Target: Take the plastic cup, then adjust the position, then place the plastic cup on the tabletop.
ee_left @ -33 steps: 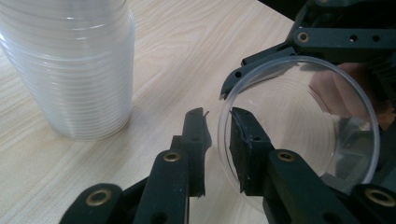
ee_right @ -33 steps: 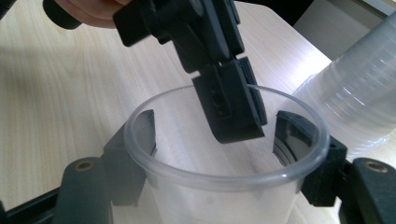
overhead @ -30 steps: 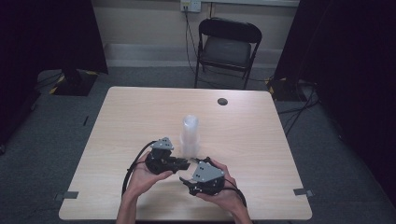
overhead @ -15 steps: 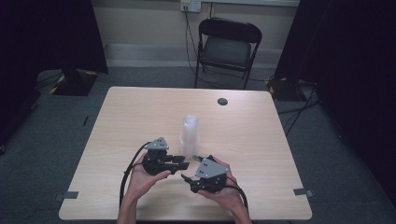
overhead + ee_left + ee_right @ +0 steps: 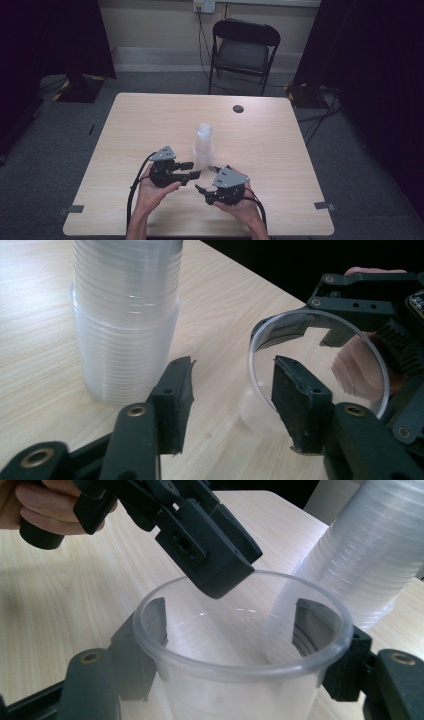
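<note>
Cup (image 5: 240,650) gripped by right gripper (image 5: 235,630), left gripper (image 5: 230,390) just opening, empty at rim: risk of crushing thin wall, or bumping stack (image 5: 202,145).

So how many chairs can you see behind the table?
1: a black folding chair stands on the floor beyond the table's far edge, near the wall. The dark areas at either side could hide others.

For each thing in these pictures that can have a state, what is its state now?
Left gripper: open, jaws have just been opening, nothing pressed between them.
Right gripper: shut on the single cup.
Single cup: clear, empty, held by its sides, mouth toward the left gripper.
Stack of cups: nested, upright on the table, untouched.
Folding chair: unfolded, unoccupied.
</note>
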Demonstrator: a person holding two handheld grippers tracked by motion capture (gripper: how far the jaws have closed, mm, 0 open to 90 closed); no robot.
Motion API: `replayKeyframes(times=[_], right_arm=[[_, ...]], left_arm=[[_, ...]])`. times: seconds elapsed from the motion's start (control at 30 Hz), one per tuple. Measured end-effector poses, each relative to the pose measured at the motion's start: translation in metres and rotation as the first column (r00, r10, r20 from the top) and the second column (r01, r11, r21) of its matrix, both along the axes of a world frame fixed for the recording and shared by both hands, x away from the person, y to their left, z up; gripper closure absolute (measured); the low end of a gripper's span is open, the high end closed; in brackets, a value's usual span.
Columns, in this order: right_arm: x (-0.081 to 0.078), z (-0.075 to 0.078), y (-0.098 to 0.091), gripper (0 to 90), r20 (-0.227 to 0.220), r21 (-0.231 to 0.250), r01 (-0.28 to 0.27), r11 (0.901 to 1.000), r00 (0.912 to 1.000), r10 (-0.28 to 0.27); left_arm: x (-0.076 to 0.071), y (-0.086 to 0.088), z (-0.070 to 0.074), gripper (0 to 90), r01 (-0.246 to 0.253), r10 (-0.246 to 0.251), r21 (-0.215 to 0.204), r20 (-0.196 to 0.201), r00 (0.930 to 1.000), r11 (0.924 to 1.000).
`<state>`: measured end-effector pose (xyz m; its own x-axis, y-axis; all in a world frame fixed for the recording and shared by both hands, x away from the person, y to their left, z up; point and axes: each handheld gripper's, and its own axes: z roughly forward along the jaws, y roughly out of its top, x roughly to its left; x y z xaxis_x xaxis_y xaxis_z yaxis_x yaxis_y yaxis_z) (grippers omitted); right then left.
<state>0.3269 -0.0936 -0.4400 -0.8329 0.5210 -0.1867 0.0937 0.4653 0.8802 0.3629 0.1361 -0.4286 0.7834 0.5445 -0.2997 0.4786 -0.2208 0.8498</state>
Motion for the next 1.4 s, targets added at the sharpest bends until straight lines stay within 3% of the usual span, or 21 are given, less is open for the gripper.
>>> replayKeyframes(times=[0.3, 0.43, 0.53, 0.57, 0.6, 0.7, 0.73, 0.83, 1.13, 1.3, 1.4], right_arm=[[0.002, 0.0, -0.004, 29.7, -0.009, 0.01, 0.012, 0.9999, 0.9999, -0.012], [0.003, 0.0, -0.007, 29.7, -0.016, 0.029, 0.023, 0.9993, 0.9996, -0.022], [0.003, -0.001, -0.01, 29.5, -0.025, 0.038, 0.03, 0.9988, 0.9993, -0.029], [0.004, -0.001, -0.01, 29.5, -0.028, 0.044, 0.031, 0.9986, 0.9992, -0.03], [0.004, -0.001, -0.011, 29.5, -0.033, 0.051, 0.034, 0.9981, 0.9989, -0.033], [0.005, -0.001, -0.012, 29.5, -0.042, 0.061, 0.041, 0.9973, 0.9984, -0.039], [0.006, 0.0, -0.013, 29.6, -0.045, 0.066, 0.052, 0.9965, 0.9978, -0.049], [0.008, 0.0, -0.015, 29.6, -0.053, 0.076, 0.08, 0.9939, 0.9957, -0.076], [0.017, 0.001, -0.027, 29.9, -0.082, 0.135, 0.142, 0.9806, 0.9879, -0.132], [0.022, 0.001, -0.034, 29.9, -0.105, 0.141, 0.165, 0.9761, 0.9829, -0.151], [0.024, 0.0, -0.037, 29.9, -0.109, 0.146, 0.173, 0.974, 0.9814, -0.158]], left_arm=[[-0.004, -0.001, 0.003, 41.6, -0.058, 0.058, 0.014, 0.038, 0.9976, 0.9982], [-0.006, 0.004, 0.005, 35.6, -0.092, 0.093, -0.009, 0.054, 0.9942, 0.9957], [-0.01, 0.01, 0.006, 31.8, -0.141, 0.143, -0.028, 0.1, 0.9847, 0.9897], [-0.01, 0.01, 0.006, 31.0, -0.141, 0.143, -0.028, 0.1, 0.9847, 0.9897], [-0.011, 0.013, 0.006, 29.9, -0.162, 0.164, -0.028, 0.122, 0.9789, 0.9864], [-0.013, 0.016, 0.005, 28.4, -0.17, 0.172, -0.026, 0.136, 0.9757, 0.9851], [-0.015, 0.017, 0.003, 28.4, -0.184, 0.186, -0.028, 0.155, 0.9702, 0.9825], [-0.017, 0.019, 0.002, 27.8, -0.202, 0.201, -0.014, 0.178, 0.9634, 0.9794], [-0.021, 0.023, -0.005, 26.3, -0.232, 0.223, 0.017, 0.203, 0.9533, 0.9727], [-0.026, 0.028, -0.014, 21.2, -0.277, 0.268, 0.013, 0.215, 0.9393, 0.9609], [-0.027, 0.029, -0.016, 21.2, -0.29, 0.278, 0.022, 0.219, 0.9352, 0.9568]])
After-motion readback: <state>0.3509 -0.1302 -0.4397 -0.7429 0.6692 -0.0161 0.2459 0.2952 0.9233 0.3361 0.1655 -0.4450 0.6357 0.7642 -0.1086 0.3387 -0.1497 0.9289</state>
